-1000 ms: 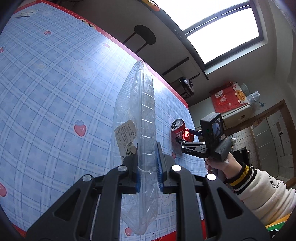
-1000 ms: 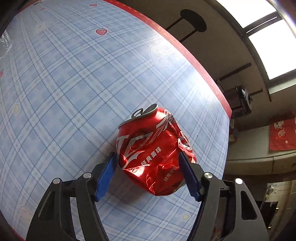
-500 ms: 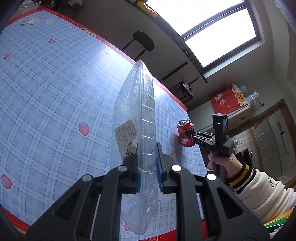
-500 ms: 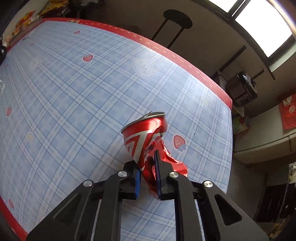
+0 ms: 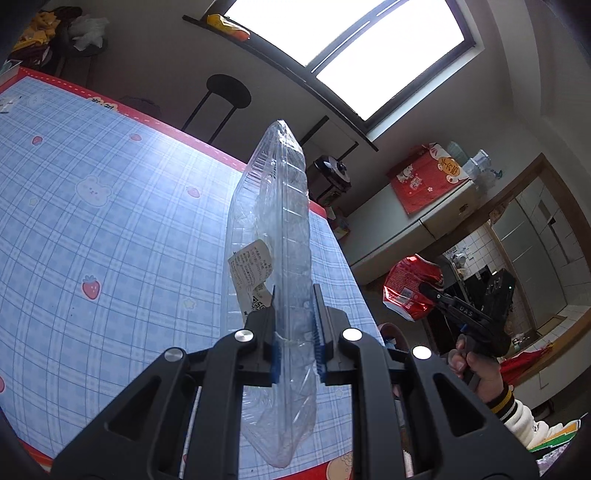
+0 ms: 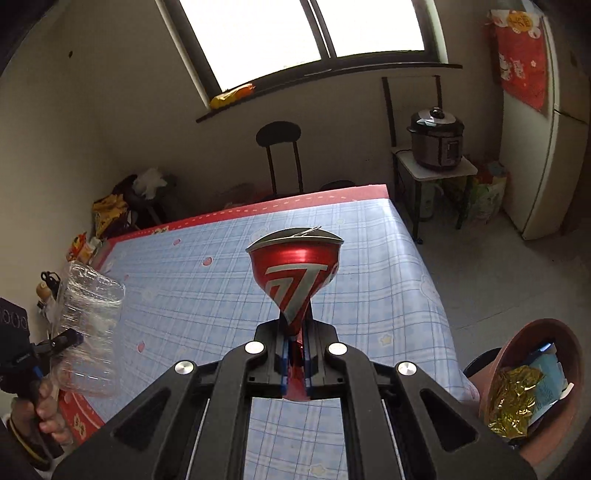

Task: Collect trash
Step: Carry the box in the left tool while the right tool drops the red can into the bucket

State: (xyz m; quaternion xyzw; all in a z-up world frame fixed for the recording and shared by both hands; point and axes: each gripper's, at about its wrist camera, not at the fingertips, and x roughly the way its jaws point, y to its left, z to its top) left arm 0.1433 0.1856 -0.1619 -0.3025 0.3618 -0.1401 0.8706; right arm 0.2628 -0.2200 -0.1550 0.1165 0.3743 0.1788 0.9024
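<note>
Nearest to me in the left wrist view, my left claw (image 5: 295,332) is clamped narrow on the flattened clear plastic clamshell container (image 5: 275,258), its blue pads pressing both faces. The container stands on edge between the fingers and rises well above them, with a white printed label (image 5: 253,269) curling off its left face. It is off the bench, carried in the air.

In the right wrist view, my right claw (image 6: 294,354) is squeezed almost fully together on the crushed red aluminium drink can (image 6: 295,273). The can's body is pinched to a thin waist between the pads, and its silver top flares out above them like a funnel. It too is clear of the bench. From the left view I see the same can at the right, beyond the bench edge, held by the right claw with the person's hand (image 5: 476,373) and a cream sleeve with a yellow and black cuff below it.

Low at the right of the right wrist view sits a round terracotta-coloured bin (image 6: 532,387) holding a crumpled gold foil wrapper (image 6: 513,398) and a light blue packet (image 6: 550,376). It lies just beside the bench corner.

Under both claws spreads the bench (image 6: 369,258), covered in a blue checked cloth with strawberries and a red border. Past its far edge stands a black round stool (image 6: 279,136), and further right a dark pressure cooker (image 6: 436,136) on a small white stand. The bright window (image 6: 295,29) fills the back wall.
</note>
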